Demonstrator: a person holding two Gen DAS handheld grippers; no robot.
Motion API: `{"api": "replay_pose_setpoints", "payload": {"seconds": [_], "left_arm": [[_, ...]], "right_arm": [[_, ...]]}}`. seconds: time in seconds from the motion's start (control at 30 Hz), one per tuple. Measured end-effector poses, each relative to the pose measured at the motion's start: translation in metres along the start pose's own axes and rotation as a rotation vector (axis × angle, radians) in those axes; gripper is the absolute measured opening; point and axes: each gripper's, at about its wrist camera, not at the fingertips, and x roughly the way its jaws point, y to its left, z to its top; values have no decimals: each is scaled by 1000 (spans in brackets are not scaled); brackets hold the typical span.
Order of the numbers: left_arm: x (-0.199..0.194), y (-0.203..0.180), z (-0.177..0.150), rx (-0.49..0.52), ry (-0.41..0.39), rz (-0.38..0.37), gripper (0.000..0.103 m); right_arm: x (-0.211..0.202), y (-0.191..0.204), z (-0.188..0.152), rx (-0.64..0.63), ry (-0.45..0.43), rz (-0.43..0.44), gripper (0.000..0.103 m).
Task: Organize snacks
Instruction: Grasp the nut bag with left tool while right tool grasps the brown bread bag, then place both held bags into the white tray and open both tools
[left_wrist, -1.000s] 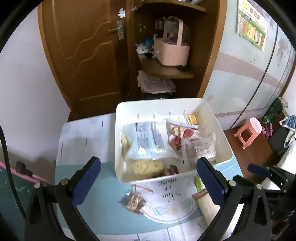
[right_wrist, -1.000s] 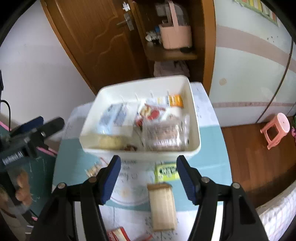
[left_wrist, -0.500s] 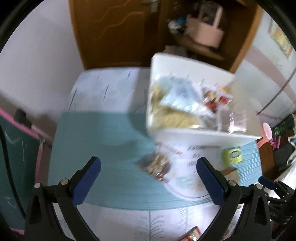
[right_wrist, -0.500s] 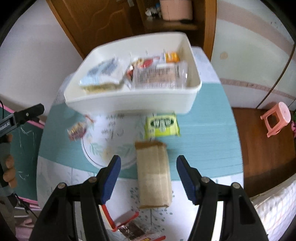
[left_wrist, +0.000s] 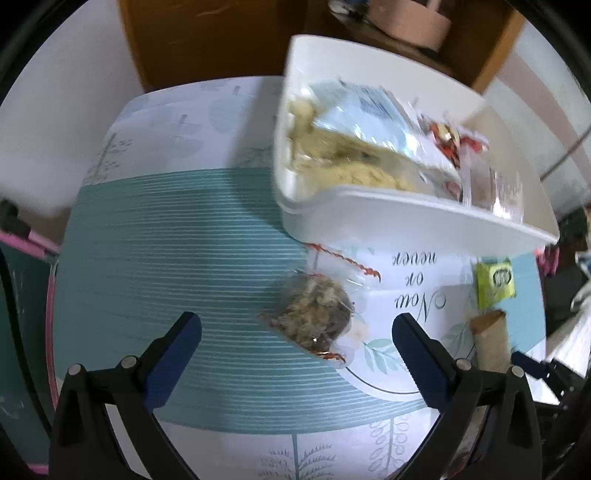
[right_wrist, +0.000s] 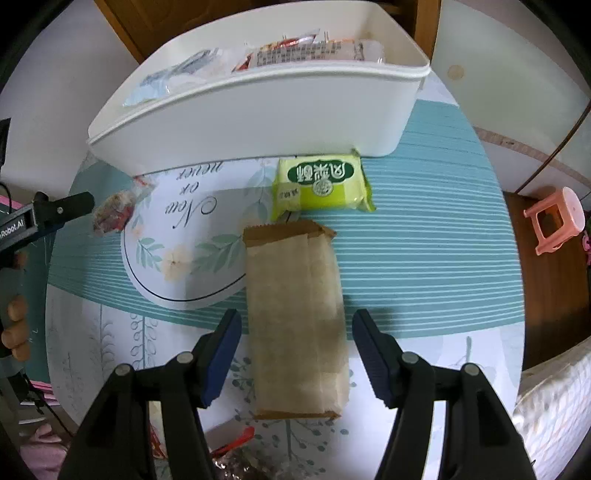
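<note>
A white bin (left_wrist: 369, 210) (right_wrist: 258, 110) holding several snack packets stands at the far side of the table. A clear packet of mixed nuts (left_wrist: 314, 317) (right_wrist: 112, 212) lies on the cloth, just ahead of my open left gripper (left_wrist: 295, 334). A long brown paper packet (right_wrist: 295, 314) lies lengthwise between the fingers of my open right gripper (right_wrist: 295, 334); it also shows in the left wrist view (left_wrist: 491, 339). A green packet (right_wrist: 321, 182) (left_wrist: 495, 284) lies against the bin's near wall.
A round table with a teal striped cloth (right_wrist: 424, 240) carries everything. More red wrappers (right_wrist: 236, 439) lie at the near edge. A pink stool (right_wrist: 554, 218) stands on the floor to the right. A wooden door and shelf are behind the bin.
Both grippers have dropped toward the table. The left has swung left and down over the nut packet. The right has come down around the brown packet.
</note>
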Motion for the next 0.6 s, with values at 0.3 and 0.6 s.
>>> {"api": "replay_pose_setpoints", "payload": {"seconds": [0.3, 0.6], "left_arm": [[31, -7, 7, 48, 73, 15, 75], [35, -20, 0, 111, 59, 50, 48]], "right_arm": [[13, 17, 1, -61, -9, -61, 59], [14, 23, 1, -48, -17, -58, 53]]}}
